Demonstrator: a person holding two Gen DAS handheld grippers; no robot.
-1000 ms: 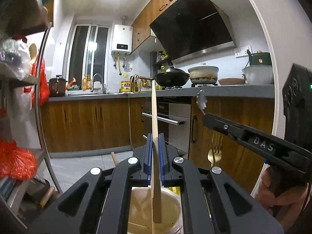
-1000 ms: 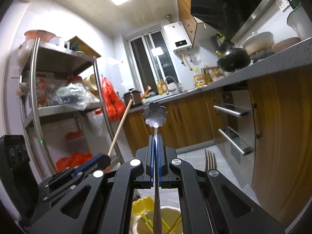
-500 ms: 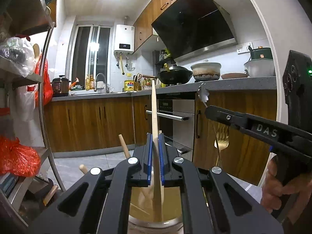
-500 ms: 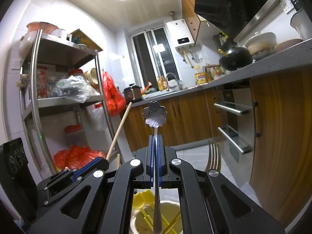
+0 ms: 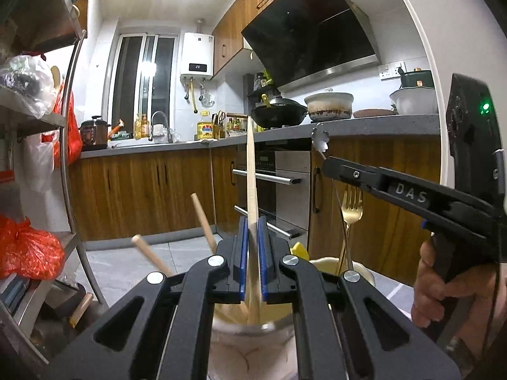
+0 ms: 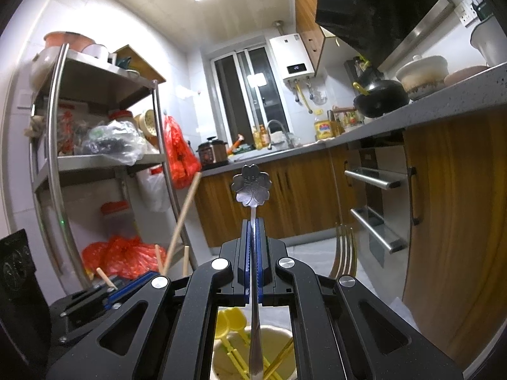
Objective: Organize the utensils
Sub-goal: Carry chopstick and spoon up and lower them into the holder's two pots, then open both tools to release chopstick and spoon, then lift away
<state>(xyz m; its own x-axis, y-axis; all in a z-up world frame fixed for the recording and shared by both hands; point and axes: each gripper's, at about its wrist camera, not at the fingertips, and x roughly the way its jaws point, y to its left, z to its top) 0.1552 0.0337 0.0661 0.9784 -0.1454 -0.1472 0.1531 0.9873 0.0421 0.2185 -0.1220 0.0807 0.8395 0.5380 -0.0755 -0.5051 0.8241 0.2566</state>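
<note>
The left gripper point(image 5: 252, 253) was closed on a flat wooden stick point(image 5: 252, 171), its blue pads clamped against the stick's sides. The stick stood nearly upright, its top rising well above the jaws and its lower end reaching down into a pale holder point(image 5: 253, 323) directly below. Two round wooden handles point(image 5: 202, 218) leaned out of the holder to the left of the jaws.

The right gripper point(image 6: 253, 253) was closed on a thin metal spoon point(image 6: 252, 190) with a flower-shaped end. The flower end stood just above the pads; the shaft ran down between them into a pale cup point(image 6: 272, 342) below, which also held yellow plastic utensils point(image 6: 231, 326). A gold fork point(image 6: 343, 253) stood upright just right of the jaws, tines up.

In the left view, a hand point(image 5: 440, 285) gripped the right gripper's handle at the near right.
</note>
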